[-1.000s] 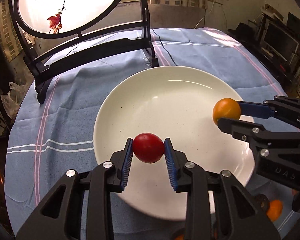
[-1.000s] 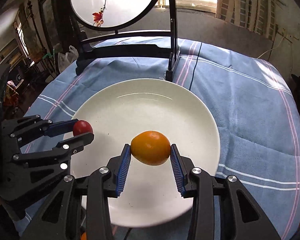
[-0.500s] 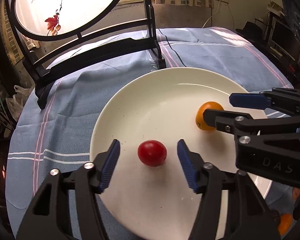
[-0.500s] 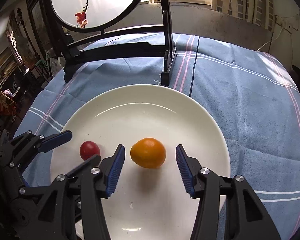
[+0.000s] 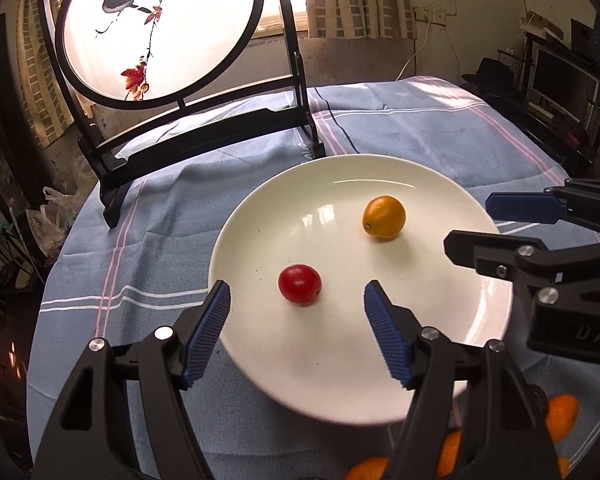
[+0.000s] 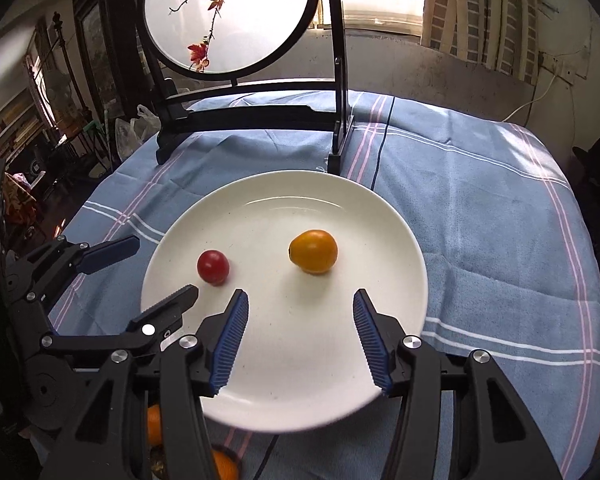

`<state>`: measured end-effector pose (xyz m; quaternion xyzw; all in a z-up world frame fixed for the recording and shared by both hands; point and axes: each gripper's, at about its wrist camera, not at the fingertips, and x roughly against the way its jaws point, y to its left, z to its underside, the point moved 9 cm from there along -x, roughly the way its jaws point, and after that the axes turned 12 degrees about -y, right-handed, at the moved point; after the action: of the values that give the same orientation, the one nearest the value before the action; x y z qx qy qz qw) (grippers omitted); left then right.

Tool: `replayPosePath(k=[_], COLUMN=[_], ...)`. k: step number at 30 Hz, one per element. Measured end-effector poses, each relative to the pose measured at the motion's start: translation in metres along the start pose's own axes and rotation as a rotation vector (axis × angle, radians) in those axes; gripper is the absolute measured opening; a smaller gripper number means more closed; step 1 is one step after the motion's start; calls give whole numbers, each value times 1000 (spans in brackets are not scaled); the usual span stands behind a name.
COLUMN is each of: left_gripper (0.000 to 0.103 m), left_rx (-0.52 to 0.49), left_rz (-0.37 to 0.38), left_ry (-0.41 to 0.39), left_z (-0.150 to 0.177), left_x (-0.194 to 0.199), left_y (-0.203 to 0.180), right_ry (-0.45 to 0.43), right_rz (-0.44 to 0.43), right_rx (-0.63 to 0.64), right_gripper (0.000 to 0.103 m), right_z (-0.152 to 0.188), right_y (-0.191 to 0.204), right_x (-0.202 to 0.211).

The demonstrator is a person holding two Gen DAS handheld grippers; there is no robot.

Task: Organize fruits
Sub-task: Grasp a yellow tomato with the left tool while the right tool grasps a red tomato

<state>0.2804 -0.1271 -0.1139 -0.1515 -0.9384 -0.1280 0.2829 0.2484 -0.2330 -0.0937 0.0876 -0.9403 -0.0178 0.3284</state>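
A red tomato (image 5: 299, 290) and an orange-yellow fruit (image 5: 383, 216) lie apart on a white plate (image 5: 440, 320). My left gripper (image 5: 298, 330) is open and empty, just behind the tomato, above the plate's near rim. My right gripper (image 6: 298, 330) is open and empty, behind the orange fruit (image 6: 313, 257); the tomato (image 6: 213, 267) lies to its left on the plate (image 6: 380, 216). The right gripper (image 5: 500, 220) also shows at the right of the left wrist view, and the left gripper (image 6: 156, 272) at the left of the right wrist view.
The plate rests on a blue striped tablecloth (image 6: 480, 208). A round painted screen on a black stand (image 5: 160, 28) stands behind the plate. More orange fruits (image 5: 560, 416) lie near the table's front edge, partly hidden under the grippers.
Both grippers opened and let go of their fruits onto the plate, then drew back and up. The tomato and orange fruit now lie free on the plate.
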Motion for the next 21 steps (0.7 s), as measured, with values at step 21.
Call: replayPosePath(k=[21], left_gripper=[78], left_rx=[-17], left_rz=[92], left_ry=[-3], left_z=[123], left_x=[158], left_y=[17], right_ry=[104], right_rz=[-318], right_rx=[289], right_gripper=[59], right_z=[190], right_y=[132], right_x=[156])
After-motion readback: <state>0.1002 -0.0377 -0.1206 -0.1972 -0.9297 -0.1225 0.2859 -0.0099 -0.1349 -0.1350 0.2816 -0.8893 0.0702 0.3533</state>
